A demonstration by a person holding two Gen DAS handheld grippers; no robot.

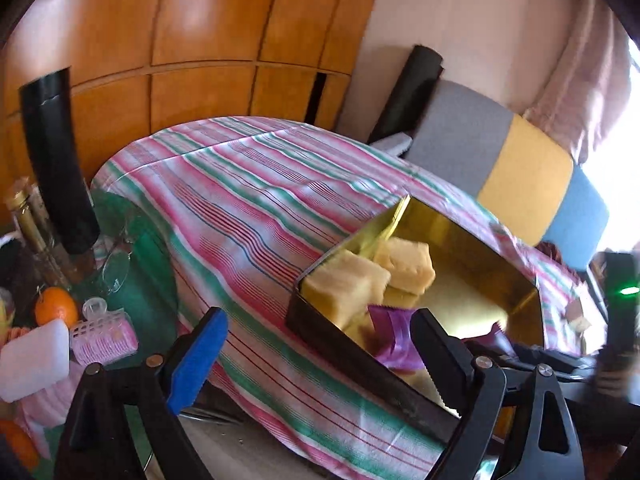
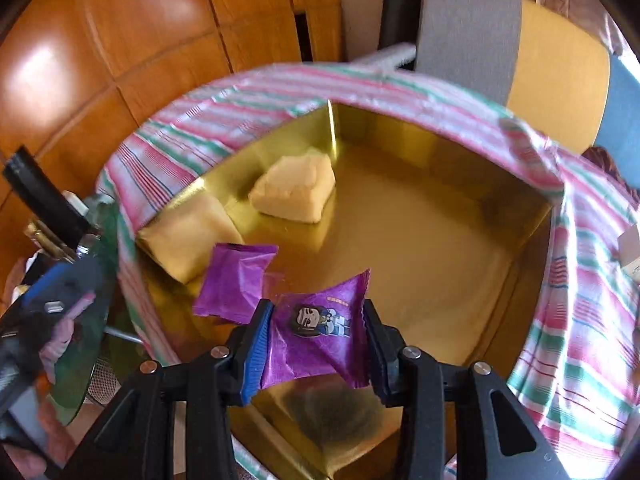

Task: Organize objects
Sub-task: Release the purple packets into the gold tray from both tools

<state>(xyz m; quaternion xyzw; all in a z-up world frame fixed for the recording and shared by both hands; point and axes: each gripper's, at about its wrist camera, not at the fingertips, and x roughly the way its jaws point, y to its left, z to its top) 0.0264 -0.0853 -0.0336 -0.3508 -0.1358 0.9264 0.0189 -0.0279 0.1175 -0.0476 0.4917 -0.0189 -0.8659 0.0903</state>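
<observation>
Two purple packets [image 2: 236,276] and two pale yellow blocks [image 2: 296,190], seemingly wrapped, in gold tin [image 2: 440,240].

Gold tin [image 2: 460,184], purple packets [image 2: 316,336], pale-yellow blocks [image 2: 294,190], pink-green striped cloth [image 1: 224,200] (white between stripes)

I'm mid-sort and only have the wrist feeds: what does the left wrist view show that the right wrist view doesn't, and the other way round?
Left wrist only: the open left gripper, empty, plus a round orange fruit and a pink mesh basket on the green glass table.

Right wrist only: the right gripper shut on a purple cartoon-printed snack packet above the tin.

Both: the gold-lined rectangular tin, its pale yellow wrapped blocks, another purple packet and the striped cloth.
</observation>
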